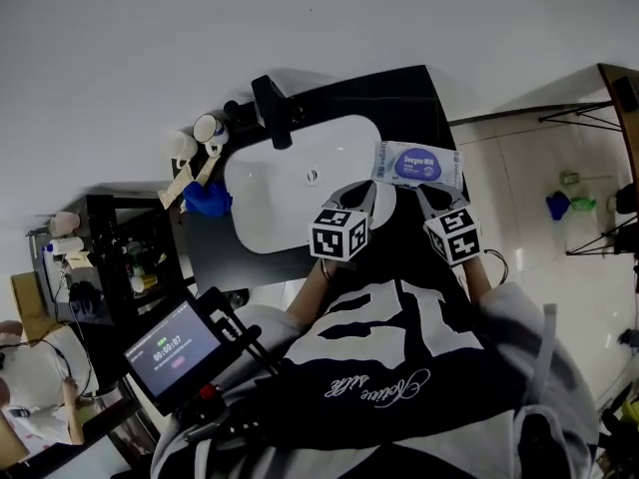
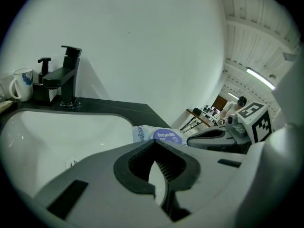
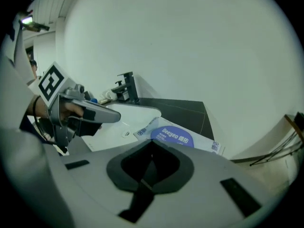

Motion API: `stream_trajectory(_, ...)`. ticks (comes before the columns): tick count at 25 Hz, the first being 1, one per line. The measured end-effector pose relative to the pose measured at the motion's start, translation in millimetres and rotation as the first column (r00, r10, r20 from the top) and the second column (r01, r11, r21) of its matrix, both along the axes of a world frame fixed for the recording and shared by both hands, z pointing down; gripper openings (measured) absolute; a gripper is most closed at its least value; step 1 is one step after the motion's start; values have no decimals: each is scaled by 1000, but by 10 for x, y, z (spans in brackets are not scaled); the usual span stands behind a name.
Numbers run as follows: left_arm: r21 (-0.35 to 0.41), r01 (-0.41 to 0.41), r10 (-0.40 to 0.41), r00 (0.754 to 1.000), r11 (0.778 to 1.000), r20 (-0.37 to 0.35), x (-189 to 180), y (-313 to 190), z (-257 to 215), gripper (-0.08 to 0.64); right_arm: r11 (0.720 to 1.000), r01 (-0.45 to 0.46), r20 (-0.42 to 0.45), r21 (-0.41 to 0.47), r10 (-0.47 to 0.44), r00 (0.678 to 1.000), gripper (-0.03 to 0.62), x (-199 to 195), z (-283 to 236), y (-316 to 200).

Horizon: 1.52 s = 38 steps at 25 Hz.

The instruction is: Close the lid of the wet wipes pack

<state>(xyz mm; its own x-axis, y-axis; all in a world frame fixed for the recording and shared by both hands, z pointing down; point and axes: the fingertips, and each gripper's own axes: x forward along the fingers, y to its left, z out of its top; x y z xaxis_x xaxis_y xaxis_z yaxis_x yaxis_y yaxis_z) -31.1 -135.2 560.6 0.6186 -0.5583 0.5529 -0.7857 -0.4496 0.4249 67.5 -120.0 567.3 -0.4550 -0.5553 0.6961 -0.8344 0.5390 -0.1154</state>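
The wet wipes pack (image 1: pixel 416 164) lies on the black counter at the right rim of the white sink (image 1: pixel 265 203). It is white, and its purple oval lid lies flat on top. The pack also shows in the left gripper view (image 2: pixel 164 136) and the right gripper view (image 3: pixel 178 136). My left gripper (image 1: pixel 370 192) hovers just short of the pack's near left corner. My right gripper (image 1: pixel 425 194) is at its near right side. Both are shut with nothing between the jaws (image 2: pixel 156 144) (image 3: pixel 152 144). Neither touches the pack.
A black faucet (image 1: pixel 272 110) stands at the sink's far rim, with white mugs (image 1: pixel 208 128) and a blue cloth (image 1: pixel 207 200) on the left. A screen with a timer (image 1: pixel 175 347) sits near my left side. A shelf of bottles (image 1: pixel 130 257) stands further left.
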Motion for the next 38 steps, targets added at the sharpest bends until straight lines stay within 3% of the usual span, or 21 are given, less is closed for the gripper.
stream_trajectory(8, -3, -114, 114, 993, 993, -26, -57, 458, -41, -2, 969, -244, 173, 40, 234, 957, -2, -39, -324, 404)
stream_trajectory(13, -63, -159, 156, 986, 985, -53, -40, 756, 52, -2, 943, -333, 200, 20, 323, 925, -2, 27, -342, 797)
stream_trajectory(19, -13, -227, 227, 973, 974, -37, 115, 1115, -54, -2, 909, -416, 247, 10, 401, 882, -2, 155, -369, 1300)
stream_trajectory(26, -2, -258, 258, 964, 966, -61, 311, 1396, -199, -2, 886, -463, 271, 14, 442, 855, -2, 266, -521, 1671)
stream_trajectory(31, 56, -275, 279, 958, 960, -63, 507, 2099, -355, -2, 871, -489, 316, 52, 450, 835, -2, 405, -567, 2391)
stream_trajectory(38, 39, -257, 259, 964, 966, -67, 429, 3055, -287, -2, 893, -448, 339, 53, 406, 849, -2, 261, -501, 3209)
